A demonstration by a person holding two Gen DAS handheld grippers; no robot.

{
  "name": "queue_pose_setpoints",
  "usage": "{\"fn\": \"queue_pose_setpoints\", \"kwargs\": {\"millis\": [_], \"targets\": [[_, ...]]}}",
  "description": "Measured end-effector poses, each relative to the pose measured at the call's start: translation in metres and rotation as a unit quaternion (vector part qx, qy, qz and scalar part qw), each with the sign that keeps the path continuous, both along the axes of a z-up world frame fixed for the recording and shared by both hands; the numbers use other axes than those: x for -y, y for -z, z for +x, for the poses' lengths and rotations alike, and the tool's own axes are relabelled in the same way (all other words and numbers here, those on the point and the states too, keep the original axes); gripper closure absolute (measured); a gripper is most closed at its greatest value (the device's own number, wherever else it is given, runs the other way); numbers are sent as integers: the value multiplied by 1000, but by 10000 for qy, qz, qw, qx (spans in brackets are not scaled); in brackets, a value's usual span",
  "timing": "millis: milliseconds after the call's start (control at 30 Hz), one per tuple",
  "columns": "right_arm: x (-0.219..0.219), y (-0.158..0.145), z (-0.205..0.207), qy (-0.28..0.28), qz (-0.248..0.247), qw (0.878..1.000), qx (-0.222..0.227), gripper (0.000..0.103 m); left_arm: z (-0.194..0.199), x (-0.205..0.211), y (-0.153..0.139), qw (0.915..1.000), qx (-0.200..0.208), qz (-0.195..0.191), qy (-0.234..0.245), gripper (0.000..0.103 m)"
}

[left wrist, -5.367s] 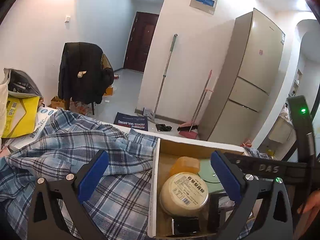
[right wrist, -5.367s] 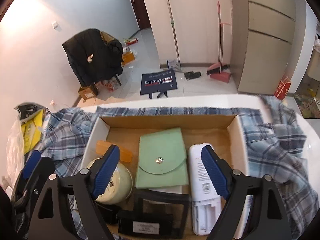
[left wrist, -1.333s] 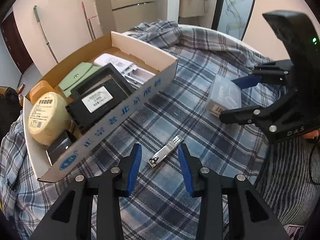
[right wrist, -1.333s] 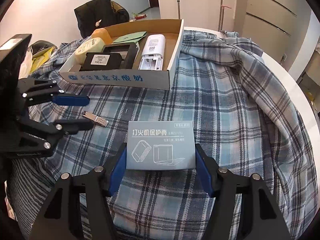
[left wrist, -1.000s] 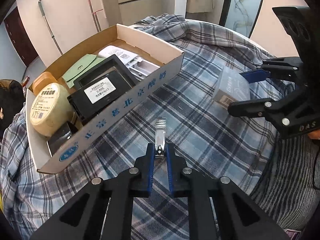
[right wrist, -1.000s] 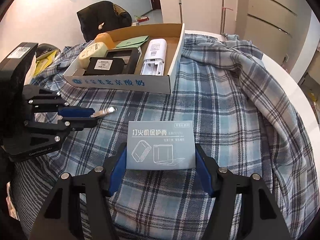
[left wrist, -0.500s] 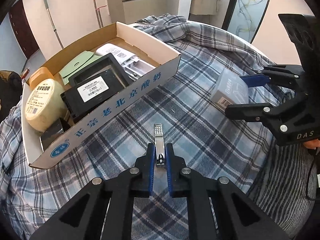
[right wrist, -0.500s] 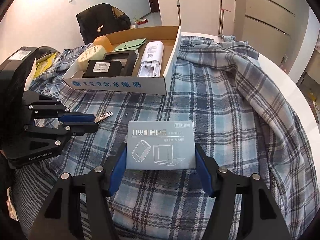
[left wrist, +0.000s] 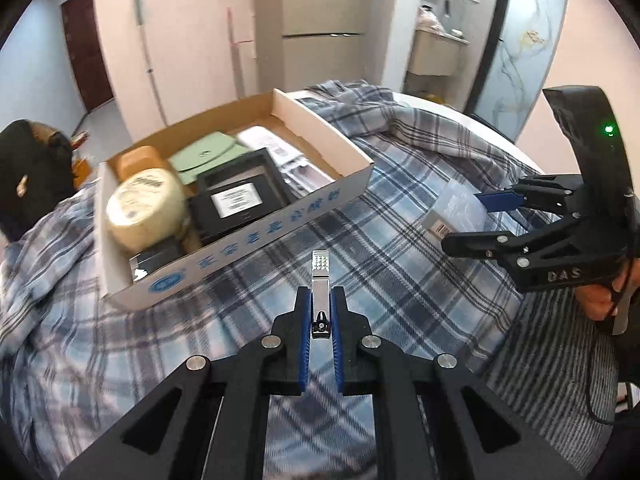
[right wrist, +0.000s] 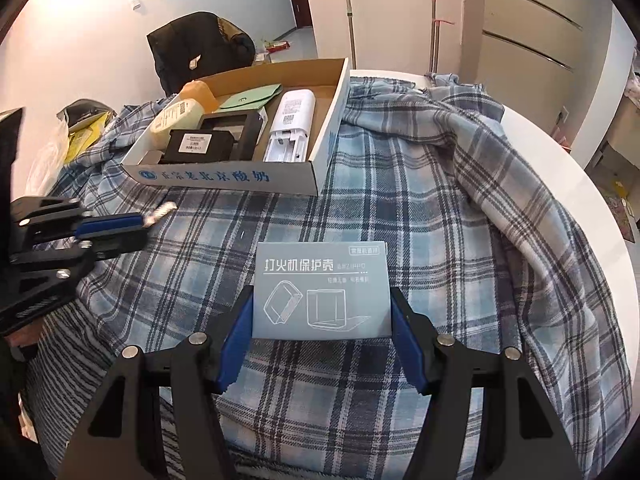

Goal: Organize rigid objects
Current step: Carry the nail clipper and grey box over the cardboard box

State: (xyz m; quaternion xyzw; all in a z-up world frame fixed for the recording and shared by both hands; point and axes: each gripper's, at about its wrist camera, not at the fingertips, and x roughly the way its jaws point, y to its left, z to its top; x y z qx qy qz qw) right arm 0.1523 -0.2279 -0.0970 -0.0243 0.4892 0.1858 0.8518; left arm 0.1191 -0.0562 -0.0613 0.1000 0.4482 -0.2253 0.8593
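My left gripper (left wrist: 320,300) is shut on a silver nail clipper (left wrist: 320,276) and holds it above the plaid cloth, just in front of the cardboard box (left wrist: 256,236). It also shows at the left of the right wrist view (right wrist: 136,224). My right gripper (right wrist: 322,304) is shut on a pale blue lighter-case box (right wrist: 322,288) and holds it above the cloth, to the right of the cardboard box (right wrist: 224,178). It also shows at the right of the left wrist view (left wrist: 486,216).
The cardboard box holds a cream round tub (left wrist: 144,208), an orange item (left wrist: 136,158), a green pouch (left wrist: 202,156), a black case (left wrist: 236,204) and a white device (right wrist: 292,124). A plaid cloth (right wrist: 400,200) covers the round white table (right wrist: 580,184).
My left gripper closed on the nail clipper, lifted it off the cloth and has carried it closer to the box front. My right gripper still holds the blue box, hardly moved.
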Motion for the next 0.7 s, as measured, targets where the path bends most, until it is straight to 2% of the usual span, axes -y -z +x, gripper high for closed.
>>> {"fn": "queue_pose_setpoints", "kwargs": {"millis": [67, 167, 300, 433, 533, 567, 700], "targets": [[0, -2, 0, -14, 16, 10000, 17, 41, -12, -3, -9, 9996, 157, 57, -242, 93], [-2, -5, 0, -19, 34, 10000, 46, 41, -23, -11, -18, 9982, 168, -283, -497, 93], [-7, -14, 3, -62, 54, 9999, 128, 41, -20, -24, -28, 9947, 268, -412, -907, 93], [-13, -35, 10, -82, 83, 9991, 416, 41, 0, -40, -36, 9895, 342, -462, -1326, 93], [-21, -50, 17, -109, 15, 9976, 686, 41, 22, -49, -33, 9892, 341, -398, -1367, 93], [-24, -54, 20, -102, -17, 9971, 753, 41, 33, -54, -30, 9863, 405, -341, -1559, 93], [-33, -62, 33, -102, 11, 9968, 797, 41, 59, -64, -18, 9850, 107, -463, -1658, 93]]}}
